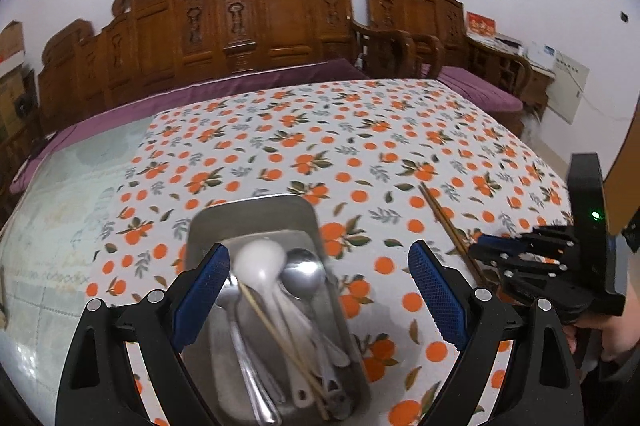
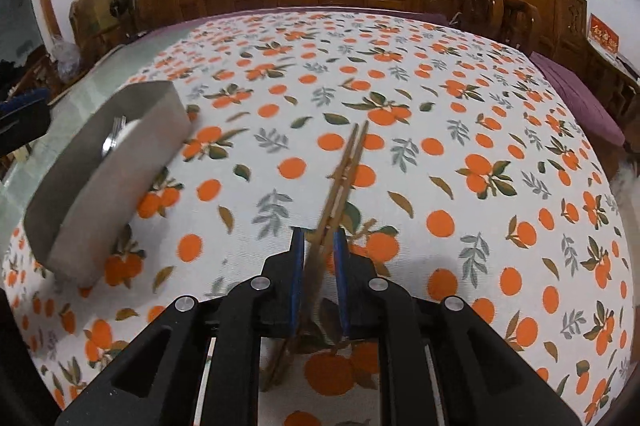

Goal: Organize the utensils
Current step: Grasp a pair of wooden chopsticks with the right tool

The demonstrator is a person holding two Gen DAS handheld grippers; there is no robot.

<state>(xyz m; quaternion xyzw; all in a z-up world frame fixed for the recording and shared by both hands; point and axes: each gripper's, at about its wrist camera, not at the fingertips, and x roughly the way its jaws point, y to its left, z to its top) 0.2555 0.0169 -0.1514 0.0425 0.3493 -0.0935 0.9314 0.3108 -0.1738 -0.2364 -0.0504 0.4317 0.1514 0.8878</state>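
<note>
step: right gripper (image 2: pixel 318 242) is at the wooden chopsticks (image 2: pixel 344 177) lying on the desk (image 2: pixel 460 129); judged as the pickup that comes before dropping them into the steel tray (image 2: pixel 108 181).
right jaws: narrow, both blue pads straddling the chopstick bundle near its nearer end. Pads look close to the sticks, but firm contact is not clear; a sliver of gap shows on the left side.
left jaws: left gripper (image 1: pixel 320 294) wide, nothing between the pads, hovering over the tray.
tray contents: white ceramic spoon (image 1: pixel 260 266), metal spoons (image 1: pixel 302 272), one thin bamboo stick (image 1: pixel 280 338), all lying lengthwise.
how to do it well: close fully on both sticks together before lifting, or one slips out. The grip sits far from mid-length, so the far tips will likely droop; lift slowly and keep the sticks lined up with the tray's long side.
risk: the tray looks light; left gripper could steady its rim.
hard to see: sticks' near ends are hidden under the right gripper body. Tray's near end is cut off in the left wrist view. Motion blur on the tray and spoons, so the exact count is unclear.
</note>
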